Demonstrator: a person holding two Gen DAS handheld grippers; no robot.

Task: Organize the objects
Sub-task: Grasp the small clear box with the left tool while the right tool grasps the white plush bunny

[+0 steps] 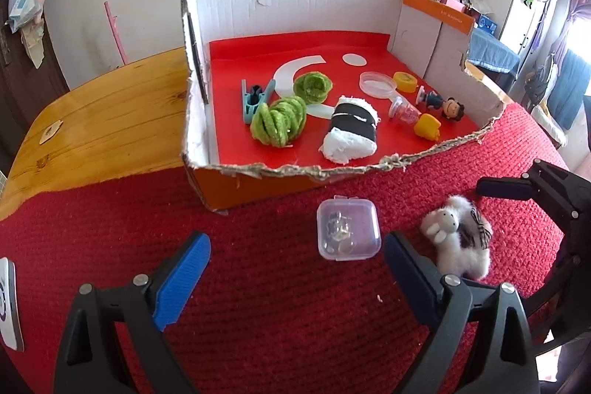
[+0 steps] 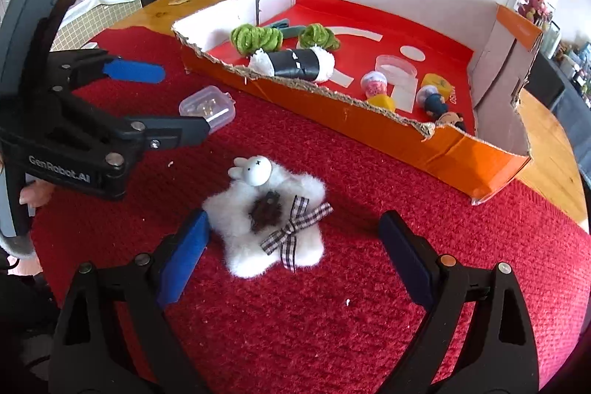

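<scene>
The right gripper (image 2: 293, 259) is spread wide with nothing held, and the fluffy white toy (image 2: 267, 226) lies on the red mat (image 2: 332, 338) between its fingers, touching the left one. The left gripper (image 1: 297, 268) is likewise spread and holds nothing; the small clear case (image 1: 348, 228) sits on the mat just ahead of it, nearer its right finger. Beyond both stands the cardboard box (image 1: 258, 178), holding two green yarn bundles (image 1: 279, 121), a black-and-white roll (image 1: 351, 132), a figurine (image 1: 445, 104) and a round clear lid (image 1: 376, 84).
</scene>
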